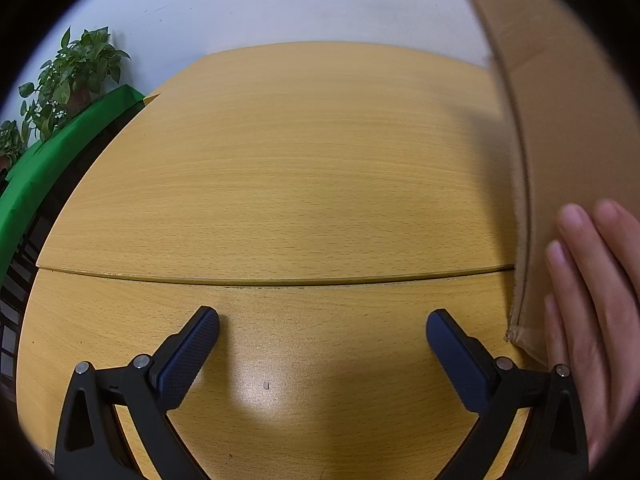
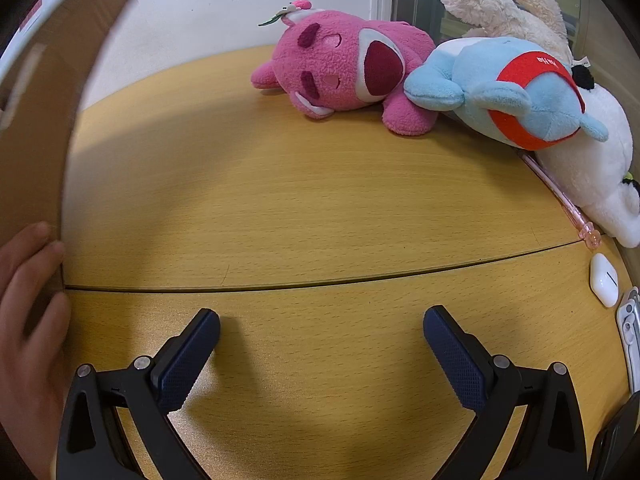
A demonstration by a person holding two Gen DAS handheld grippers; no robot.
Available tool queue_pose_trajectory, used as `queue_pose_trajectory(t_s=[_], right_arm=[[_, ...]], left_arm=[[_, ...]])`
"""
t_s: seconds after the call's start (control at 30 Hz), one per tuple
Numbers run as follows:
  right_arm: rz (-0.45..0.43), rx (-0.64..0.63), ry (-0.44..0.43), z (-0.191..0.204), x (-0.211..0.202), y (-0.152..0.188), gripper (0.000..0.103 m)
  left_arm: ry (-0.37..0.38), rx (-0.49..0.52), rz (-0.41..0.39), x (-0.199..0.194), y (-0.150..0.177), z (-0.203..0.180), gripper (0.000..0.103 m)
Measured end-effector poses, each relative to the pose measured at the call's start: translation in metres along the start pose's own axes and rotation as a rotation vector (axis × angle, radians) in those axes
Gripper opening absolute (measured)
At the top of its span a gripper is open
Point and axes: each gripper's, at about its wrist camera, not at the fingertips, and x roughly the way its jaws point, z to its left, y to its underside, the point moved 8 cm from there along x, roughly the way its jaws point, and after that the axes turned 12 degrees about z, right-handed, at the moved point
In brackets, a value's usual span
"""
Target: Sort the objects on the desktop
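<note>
Light beech-grain wooden table (image 1: 280, 168), with a seam running across ahead of both tools. Left tool (image 1: 322, 326): blue-padded fingers spread wide, nothing between them, low over bare table surface. Right tool (image 2: 321, 325): likewise spread wide and empty.

Brown corrugated cardboard box (image 1: 560, 120): at the right edge of the left wrist view, its wall standing on the table, a bare hand (image 1: 592, 312) flat against it (whose hand cannot be told). Same box (image 2: 36, 120) at the left edge of the right wrist view, with the hand (image 2: 32, 304) touching its lower corner.

Task items, far right part of the table in the right wrist view, well apart from the right tool:
- pink fleece plush bear (image 2: 344, 72), lying on its side;
- light blue plush toy with red band (image 2: 516, 92), touching the bear;
- cream long-eared plush rabbit (image 2: 508, 8), behind;
- white plush toy (image 2: 592, 168), under the blue one;
- translucent pink pen (image 2: 560, 196), beside the white plush;
- white earbud case (image 2: 604, 280), near the pen tip.

Green-leaved potted plant (image 1: 76, 76) on a green-covered ledge (image 1: 60, 160), far left.
</note>
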Motion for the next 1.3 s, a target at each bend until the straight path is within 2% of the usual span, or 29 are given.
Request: queue_pose_trajectory(t_s=[1.3], right_arm=[[-0.001, 0.022, 0.008, -0.0037, -0.0030, 0.0032, 0.103]], left_arm=[[0.001, 0.004, 0.000, -0.0026, -0.0020, -0.0005, 0.103]])
